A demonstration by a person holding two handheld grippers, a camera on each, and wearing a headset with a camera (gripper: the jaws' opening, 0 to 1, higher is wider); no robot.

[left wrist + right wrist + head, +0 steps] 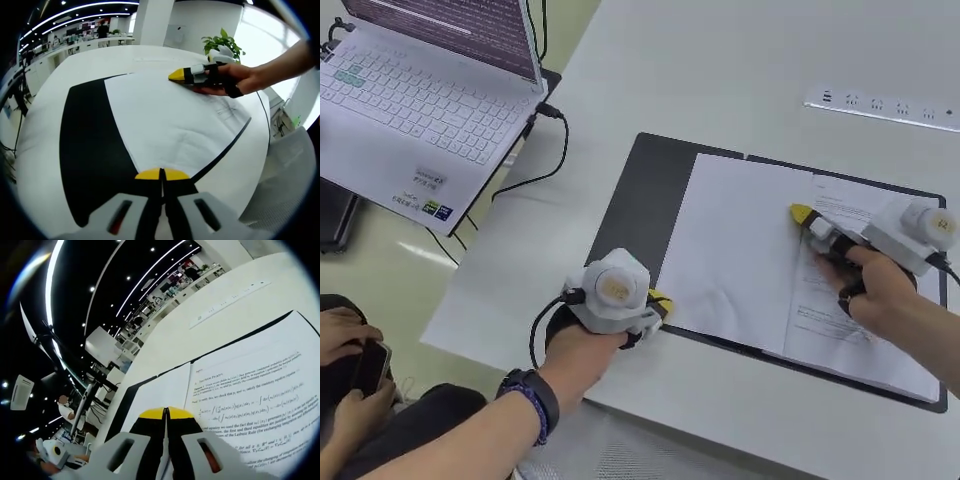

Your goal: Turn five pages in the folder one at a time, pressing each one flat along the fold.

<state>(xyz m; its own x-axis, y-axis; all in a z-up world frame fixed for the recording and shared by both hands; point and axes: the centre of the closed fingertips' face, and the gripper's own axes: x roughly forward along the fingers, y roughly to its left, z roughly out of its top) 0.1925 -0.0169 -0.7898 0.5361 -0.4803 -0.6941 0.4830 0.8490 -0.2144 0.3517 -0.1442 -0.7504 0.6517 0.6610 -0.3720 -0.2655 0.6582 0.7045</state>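
A black folder point(645, 195) lies open on the white table. Its left page point(735, 250) is blank white and its right page point(840, 310) is printed. My left gripper point(658, 303) rests at the folder's near left edge. In the left gripper view its yellow tips point(161, 174) are shut at the corner of the blank page point(165, 120), with nothing seen between them. My right gripper point(803, 215) lies low over the fold near the top of the pages. In the right gripper view its tips point(166, 413) are shut over the line between the blank sheet point(157, 395) and the printed sheet point(250, 400).
A white laptop point(420, 90) stands open at the far left, its black cable point(545, 150) trailing toward the folder. A white power strip point(880, 105) lies at the back right. A seated person holds a phone point(365, 368) at the lower left, past the table's edge.
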